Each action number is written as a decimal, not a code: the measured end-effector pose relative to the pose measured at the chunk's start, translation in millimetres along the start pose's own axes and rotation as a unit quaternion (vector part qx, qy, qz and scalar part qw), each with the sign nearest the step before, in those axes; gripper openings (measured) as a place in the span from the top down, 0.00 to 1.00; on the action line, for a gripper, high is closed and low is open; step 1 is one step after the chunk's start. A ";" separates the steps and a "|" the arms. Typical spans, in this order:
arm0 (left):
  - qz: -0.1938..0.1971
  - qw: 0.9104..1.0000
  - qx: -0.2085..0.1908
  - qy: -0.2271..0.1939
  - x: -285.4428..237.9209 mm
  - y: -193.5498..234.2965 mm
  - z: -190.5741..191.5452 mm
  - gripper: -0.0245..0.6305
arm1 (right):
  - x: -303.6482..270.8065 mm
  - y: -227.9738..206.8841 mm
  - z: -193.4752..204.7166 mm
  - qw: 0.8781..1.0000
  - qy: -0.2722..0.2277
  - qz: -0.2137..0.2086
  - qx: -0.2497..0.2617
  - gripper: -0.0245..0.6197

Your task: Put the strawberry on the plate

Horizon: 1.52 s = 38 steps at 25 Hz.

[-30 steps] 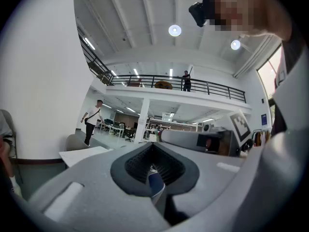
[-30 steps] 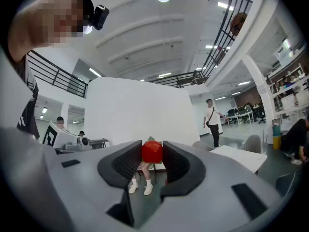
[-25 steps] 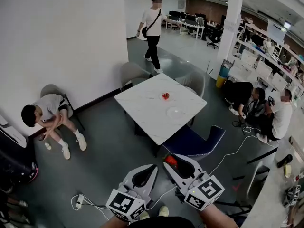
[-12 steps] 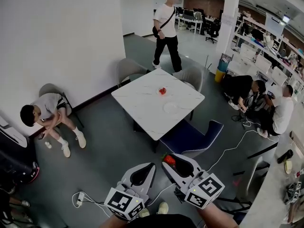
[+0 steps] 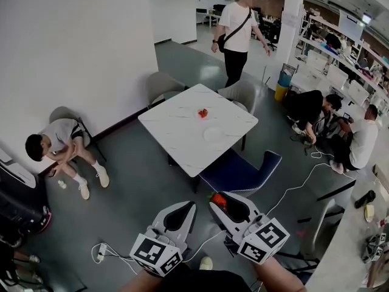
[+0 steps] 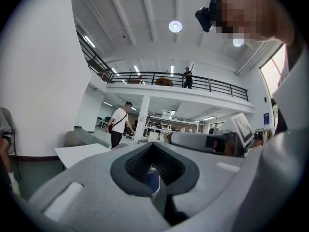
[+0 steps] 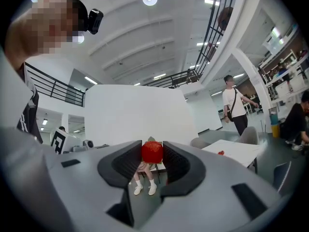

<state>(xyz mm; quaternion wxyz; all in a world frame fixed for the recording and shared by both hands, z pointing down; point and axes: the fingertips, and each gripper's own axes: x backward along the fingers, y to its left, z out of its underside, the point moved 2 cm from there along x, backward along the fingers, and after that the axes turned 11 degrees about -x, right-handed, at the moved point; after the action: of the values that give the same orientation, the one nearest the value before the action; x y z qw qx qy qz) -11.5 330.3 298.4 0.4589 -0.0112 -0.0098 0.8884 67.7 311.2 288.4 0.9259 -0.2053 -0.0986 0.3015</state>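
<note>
My right gripper [image 5: 217, 201] is low in the head view, shut on a red strawberry [image 5: 219, 199]. The right gripper view shows that strawberry [image 7: 152, 152] pinched between the dark pads at the tips of the right gripper [image 7: 152, 154]. Beside it, my left gripper [image 5: 186, 205] has its jaws together with nothing held, as its own view confirms for the left gripper [image 6: 153, 146]. Well ahead stands a white square table [image 5: 176, 139]. On it lie a white plate [image 5: 214, 134] and a second strawberry [image 5: 202, 112], which also shows in the right gripper view [image 7: 220, 152].
A blue chair [image 5: 240, 172] stands at the table's near side, grey chairs [image 5: 164, 89] behind it. A person [image 5: 238, 29] walks beyond the table. Another person [image 5: 55, 142] sits by the left wall; others [image 5: 358, 145] sit on the floor at right. Cables and a power strip [image 5: 100, 257] lie on the floor.
The walking person has come nearer to the table's far side. The table has shifted slightly left in the head view. Both grippers keep their places, and the right one still holds the strawberry.
</note>
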 end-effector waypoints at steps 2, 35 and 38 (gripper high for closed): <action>0.001 1.000 -0.001 0.000 -5.4 -3.1 -1.5 0.95 | 3.2 -5.5 -5.0 1.000 -0.003 0.002 0.000 0.75; 0.081 0.997 -0.015 -0.001 -219.4 216.7 34.8 0.95 | -213.2 -195.1 -46.9 0.995 0.000 0.103 -0.009 0.75; 0.092 0.996 -0.018 0.000 -238.6 238.0 41.4 0.95 | -236.6 -210.1 -47.4 0.994 0.004 0.112 -0.010 0.75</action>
<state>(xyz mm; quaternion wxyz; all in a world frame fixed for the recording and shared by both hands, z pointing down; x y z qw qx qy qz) -68.6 -2.3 335.8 0.3753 -0.0199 -0.0245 0.9264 2.1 0.2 324.4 0.8844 -0.2254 -0.0745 0.4020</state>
